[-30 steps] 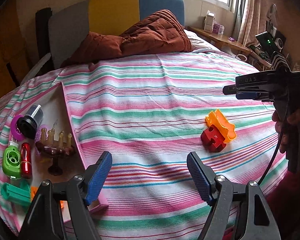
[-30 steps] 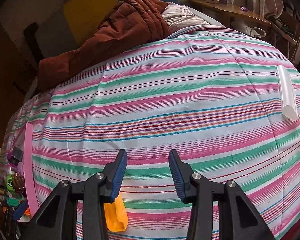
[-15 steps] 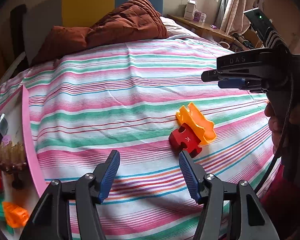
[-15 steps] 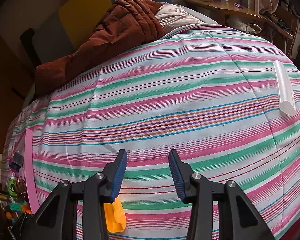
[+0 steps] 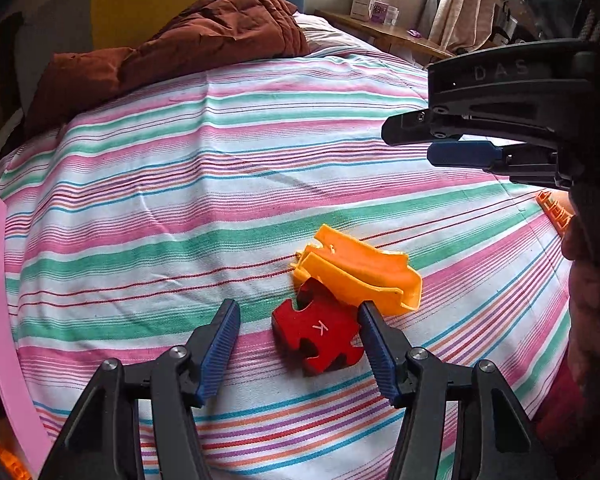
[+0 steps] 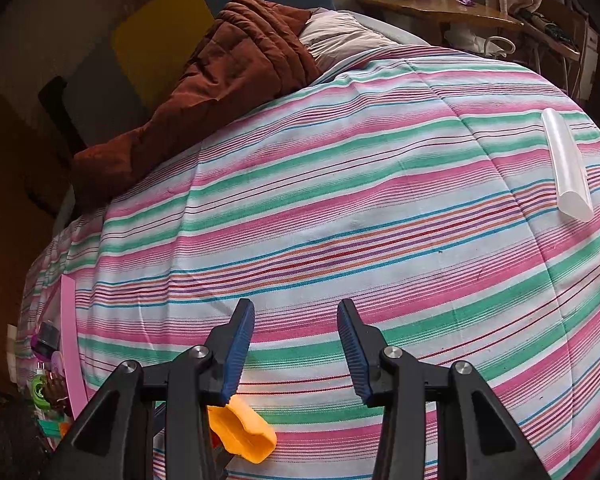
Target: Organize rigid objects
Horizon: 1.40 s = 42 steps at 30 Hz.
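A red puzzle-shaped piece (image 5: 318,332) marked K lies on the striped bedsheet (image 5: 180,184). An orange plastic piece (image 5: 360,272) rests partly on its far side. My left gripper (image 5: 298,330) straddles the red piece and its jaws are closing. The right pad (image 5: 374,344) is at the piece's edge, while the left pad (image 5: 220,340) is still apart from it. My right gripper (image 6: 296,320) hovers open over bare sheet with nothing between its fingers. It also shows side-on in the left wrist view (image 5: 410,144). The orange piece (image 6: 242,432) lies under its left finger.
A brown quilt (image 6: 236,68) is heaped at the bed's far end. A pink-rimmed tray (image 6: 68,344) with small items sits at the left. A white tube (image 6: 566,164) and an orange grid object (image 5: 554,210) lie to the right. A hand (image 5: 588,300) holds the right gripper.
My left gripper moved right and down from beside the tray to the red and orange pieces, and its jaws narrowed around the red piece. The right gripper stayed put.
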Tool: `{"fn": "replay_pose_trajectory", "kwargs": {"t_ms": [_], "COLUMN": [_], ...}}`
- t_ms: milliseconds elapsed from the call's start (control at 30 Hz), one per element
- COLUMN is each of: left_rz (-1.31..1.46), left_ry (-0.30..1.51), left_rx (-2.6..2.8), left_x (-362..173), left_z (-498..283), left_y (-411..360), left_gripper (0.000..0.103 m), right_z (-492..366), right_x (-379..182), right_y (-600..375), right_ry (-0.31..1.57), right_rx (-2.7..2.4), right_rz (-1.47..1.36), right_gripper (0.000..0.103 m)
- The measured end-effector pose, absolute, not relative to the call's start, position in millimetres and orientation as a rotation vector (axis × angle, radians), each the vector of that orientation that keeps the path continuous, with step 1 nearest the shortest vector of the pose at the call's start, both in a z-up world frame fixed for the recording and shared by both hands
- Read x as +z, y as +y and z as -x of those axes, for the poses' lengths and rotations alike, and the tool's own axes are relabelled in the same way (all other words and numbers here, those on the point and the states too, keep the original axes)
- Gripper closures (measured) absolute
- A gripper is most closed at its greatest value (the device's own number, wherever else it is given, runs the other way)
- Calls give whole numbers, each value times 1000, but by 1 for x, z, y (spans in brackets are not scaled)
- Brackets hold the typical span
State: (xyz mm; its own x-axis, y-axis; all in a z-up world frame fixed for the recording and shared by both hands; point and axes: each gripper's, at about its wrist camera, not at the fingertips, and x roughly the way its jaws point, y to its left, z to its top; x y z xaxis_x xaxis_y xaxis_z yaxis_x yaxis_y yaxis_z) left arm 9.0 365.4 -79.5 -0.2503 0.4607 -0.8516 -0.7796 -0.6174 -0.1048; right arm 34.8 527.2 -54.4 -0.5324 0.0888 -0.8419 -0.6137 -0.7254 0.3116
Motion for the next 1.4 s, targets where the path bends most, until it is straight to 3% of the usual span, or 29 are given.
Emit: {"fn": "replay_pose_trajectory", "kwargs": {"t_ms": [67, 233, 433, 900, 933, 967, 1000, 1167, 1400], "left_rz": [1153, 1134, 1123, 1152, 1152, 1148, 1142, 1117, 1146], "left_ry": [438, 397, 385, 356, 358, 361, 367, 355, 294], "left_rx": [1954, 1955, 1987, 1984, 1983, 1983, 1985, 1997, 1988], "left_x": [-78, -78, -77, -80, -80, -80, -80, -80, -76], "left_z": [-9, -7, -8, -1, -1, -1, -1, -3, 1], "left_y": [359, 331, 301, 295, 295, 295, 296, 293, 287], "left_gripper": [61, 71, 71, 69, 69, 69, 70, 71, 72], "right_z": [-35, -33, -19, -6, -7, -7, -7, -3, -3], "right_x": [-55, -55, -57, -78, -79, -82, -86, -89, -93], "right_y": [528, 524, 498, 445, 444, 442, 441, 425, 438], "right_ry": [844, 833, 822, 501, 486, 452, 393, 209, 344], "right_rx": [2278, 2297, 2443, 2500, 2491, 2470, 2438, 2464, 2456], "right_rz": [1203, 1225, 1363, 1685, 1694, 1708, 1725, 1716, 1727], "right_gripper": [59, 59, 59, 59, 61, 74, 78, 78, 77]}}
